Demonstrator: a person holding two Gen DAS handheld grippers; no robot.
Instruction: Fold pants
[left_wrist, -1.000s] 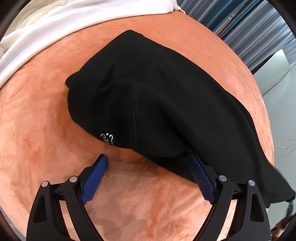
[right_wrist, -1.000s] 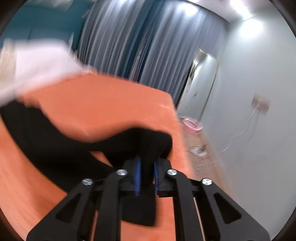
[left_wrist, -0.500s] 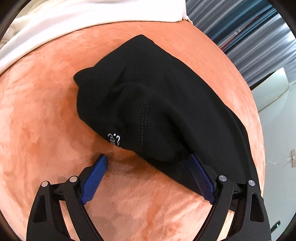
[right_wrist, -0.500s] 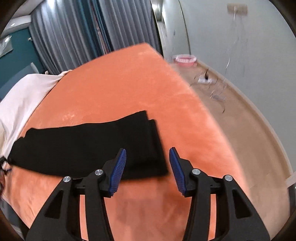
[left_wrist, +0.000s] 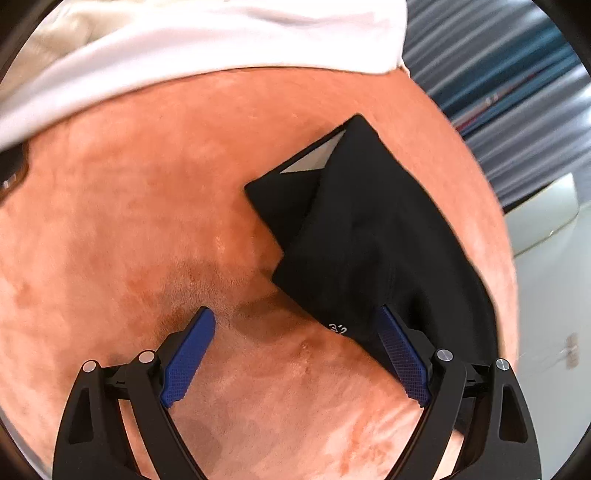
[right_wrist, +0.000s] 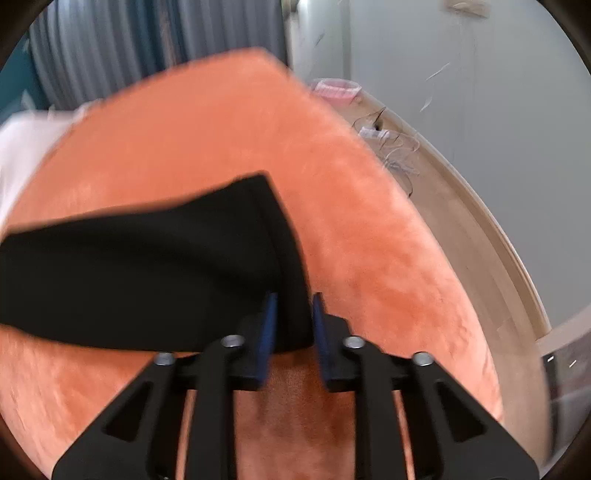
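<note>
Between the right gripper's (right_wrist: 291, 306) jaws, which have just been closing, lies the hem corner of the black pants (right_wrist: 147, 266); blur hides whether the pads press it. Beside the left gripper's (left_wrist: 295, 325) wide-apart jaws, the waist end rests on the orange blanket (left_wrist: 129, 221).

Both tongs tilt steeply downward. The left tongs (left_wrist: 295, 343) stand wide apart, blue pads (left_wrist: 188, 358) bare, nothing pressed between them. The right tongs (right_wrist: 293, 321) have just been closing, its jaws narrow with black cloth between the pads, contact unclear through blur.
</note>
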